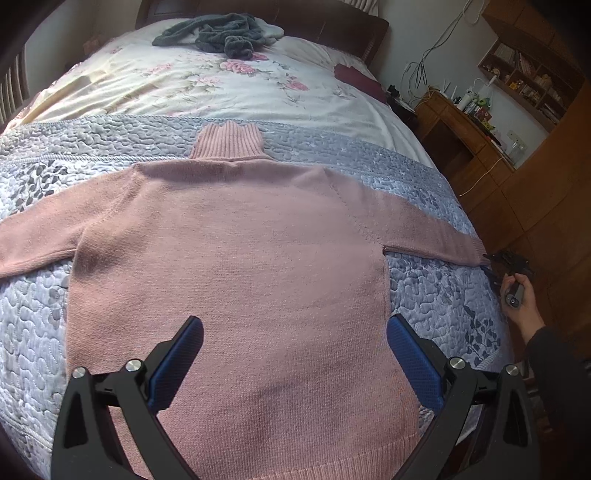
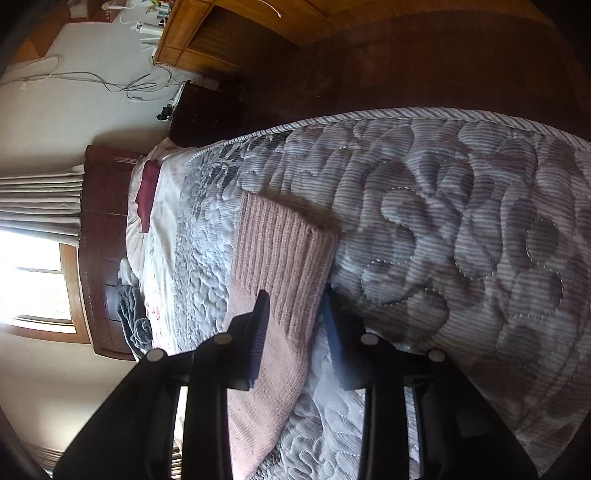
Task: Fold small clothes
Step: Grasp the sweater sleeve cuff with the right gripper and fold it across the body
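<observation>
Left gripper (image 1: 295, 354): jaws spread wide, holding nothing, hovering over the lower body of the sweater with one blue pad over the knit and the other at its right side seam.
Pink sweater (image 1: 229, 258): spread flat, hem nearest the left gripper, ribbed turtleneck collar (image 1: 229, 142) at the far end; its long axis runs from hem to collar, and both sleeves stretch straight out sideways from the body.
Quilted bedspread (image 1: 33, 332): lies under the whole sweater.
Right gripper (image 2: 295, 314): at the sweater's right cuff (image 2: 280, 251), jaws partly apart and straddling the ribbed end; the wrist view does not show them pinched tight.
Right hand (image 1: 517, 295): grips that tool's handle, just past the right sleeve's end at the bed edge.
Key relation: the right sleeve tip lies between the right jaws, well apart from the left gripper, so the right hand seems the one placed to carry that sleeve in across the body.
Grey garment (image 1: 218, 33): heaped beyond the collar, near the headboard.
</observation>
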`<state>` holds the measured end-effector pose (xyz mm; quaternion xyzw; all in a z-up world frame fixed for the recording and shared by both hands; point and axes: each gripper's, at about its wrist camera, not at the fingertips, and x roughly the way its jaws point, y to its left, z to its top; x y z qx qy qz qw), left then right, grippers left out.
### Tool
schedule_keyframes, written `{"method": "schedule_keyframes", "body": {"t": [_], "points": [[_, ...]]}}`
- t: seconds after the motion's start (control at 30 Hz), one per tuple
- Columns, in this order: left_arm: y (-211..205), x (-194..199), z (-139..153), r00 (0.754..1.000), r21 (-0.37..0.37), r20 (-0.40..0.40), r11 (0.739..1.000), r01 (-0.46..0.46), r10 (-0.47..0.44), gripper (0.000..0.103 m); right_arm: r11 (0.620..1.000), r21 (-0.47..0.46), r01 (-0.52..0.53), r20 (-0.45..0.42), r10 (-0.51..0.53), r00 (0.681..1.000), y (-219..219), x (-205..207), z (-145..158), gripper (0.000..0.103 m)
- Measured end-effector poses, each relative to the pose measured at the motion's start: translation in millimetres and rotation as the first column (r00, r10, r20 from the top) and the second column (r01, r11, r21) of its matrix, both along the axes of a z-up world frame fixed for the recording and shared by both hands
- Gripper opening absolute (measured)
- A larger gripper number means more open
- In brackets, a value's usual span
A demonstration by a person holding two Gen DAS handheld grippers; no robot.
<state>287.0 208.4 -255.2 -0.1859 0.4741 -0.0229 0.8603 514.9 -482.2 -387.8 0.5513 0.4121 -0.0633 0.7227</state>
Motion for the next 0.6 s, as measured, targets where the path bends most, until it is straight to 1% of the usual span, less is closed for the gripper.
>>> {"method": "schedule_keyframes", "body": {"t": [0.07,0.23,0.27,0.3,0.33,0.43,0.5,0.57,0.6], "points": [[3,3,-5,1.0,-0.041,-0.008,0.999,-0.011,0.011,0.099,1.0,-0.006,-0.003,-0.001,0.003,1.0,-1,5,-2,0.03],[16,5,-15,0.998,-0.107,-0.033,0.993,-0.056,0.052,0.099,1.0,-0.019,-0.002,0.012,0.002,1.0,0,10,-3,0.031],[20,4,-16,0.997,-0.126,-0.038,0.99,-0.068,0.064,0.099,1.0,-0.026,-0.007,0.013,0.007,1.0,2,13,-2,0.026],[25,4,-19,0.996,-0.145,-0.042,0.986,-0.081,0.076,0.099,0.999,-0.035,-0.015,0.012,0.015,1.0,5,19,0,0.016],[30,3,-21,0.995,-0.163,-0.051,0.982,-0.098,0.091,0.099,0.999,-0.046,-0.022,0.014,0.022,1.0,7,21,3,0.013],[41,1,-27,0.99,-0.202,-0.075,0.97,-0.136,0.123,0.099,0.995,-0.088,-0.04,0.049,0.044,0.998,19,21,21,0.011],[47,1,-29,0.988,-0.227,-0.078,0.963,-0.145,0.131,0.099,0.986,-0.151,-0.077,0.067,0.088,0.994,34,25,40,0.01],[54,-1,-30,0.988,-0.281,-0.077,0.948,-0.152,0.135,0.099,0.967,-0.226,-0.12,0.094,0.144,0.985,54,26,64,0.01],[57,-1,-31,0.987,-0.31,-0.078,0.938,-0.156,0.138,0.099,0.958,-0.249,-0.139,0.112,0.171,0.979,64,25,74,0.01]]}}
